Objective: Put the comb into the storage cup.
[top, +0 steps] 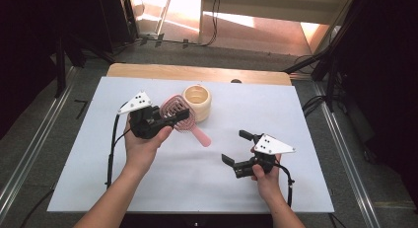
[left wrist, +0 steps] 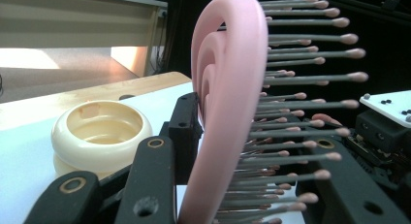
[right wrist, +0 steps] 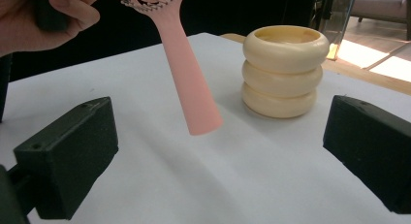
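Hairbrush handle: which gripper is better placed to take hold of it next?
Right. The right gripper is open and empty, and its own view looks between its jaws at the free handle of the pink hairbrush. The left gripper is shut on the brush head, so it is occupied.

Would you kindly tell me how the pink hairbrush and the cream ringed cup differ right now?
The pink hairbrush is clamped by its head in the left gripper and held off the table, handle slanting down; the cream ringed cup stands upright on the white table, untouched. The hairbrush is flat, long and bristled; the cup is round, squat and hollow. Both look like plastic.
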`<state>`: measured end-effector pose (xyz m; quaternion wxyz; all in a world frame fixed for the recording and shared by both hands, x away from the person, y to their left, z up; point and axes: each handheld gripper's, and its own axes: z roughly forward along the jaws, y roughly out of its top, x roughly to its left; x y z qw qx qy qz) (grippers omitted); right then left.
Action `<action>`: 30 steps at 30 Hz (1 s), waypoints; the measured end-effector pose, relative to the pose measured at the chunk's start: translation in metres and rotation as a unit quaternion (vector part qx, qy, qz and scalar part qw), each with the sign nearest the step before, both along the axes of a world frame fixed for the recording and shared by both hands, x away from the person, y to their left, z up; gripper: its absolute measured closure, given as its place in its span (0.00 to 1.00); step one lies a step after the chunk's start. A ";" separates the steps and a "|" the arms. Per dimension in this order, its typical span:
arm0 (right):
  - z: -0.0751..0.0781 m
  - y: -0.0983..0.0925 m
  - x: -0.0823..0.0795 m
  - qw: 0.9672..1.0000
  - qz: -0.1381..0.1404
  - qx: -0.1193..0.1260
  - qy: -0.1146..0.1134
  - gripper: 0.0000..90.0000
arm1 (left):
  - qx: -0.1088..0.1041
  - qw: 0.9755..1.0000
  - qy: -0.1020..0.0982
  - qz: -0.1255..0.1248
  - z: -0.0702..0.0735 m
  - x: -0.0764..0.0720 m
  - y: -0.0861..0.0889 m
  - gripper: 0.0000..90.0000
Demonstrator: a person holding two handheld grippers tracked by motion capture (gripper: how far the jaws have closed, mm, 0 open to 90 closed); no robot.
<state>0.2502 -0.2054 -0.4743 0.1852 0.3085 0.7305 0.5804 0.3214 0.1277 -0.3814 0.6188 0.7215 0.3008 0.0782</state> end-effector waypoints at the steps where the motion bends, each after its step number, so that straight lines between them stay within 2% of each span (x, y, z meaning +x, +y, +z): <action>1: -0.001 -0.002 -0.001 1.000 -0.003 -0.001 0.000 0.00 | -0.001 1.000 -0.001 0.001 0.000 0.000 0.000 0.70; 11: -0.004 -0.028 -0.008 1.000 -0.026 0.006 -0.006 0.00 | 0.003 1.000 -0.004 0.006 0.004 0.004 0.003 0.70; 20: -0.008 -0.048 -0.016 0.999 -0.039 -0.001 -0.010 0.00 | 0.005 1.000 -0.011 0.011 0.011 0.008 0.005 0.70; 30: -0.012 -0.062 -0.024 0.999 -0.049 -0.010 -0.008 0.00 | 0.006 1.000 -0.015 0.016 0.016 0.014 0.004 0.71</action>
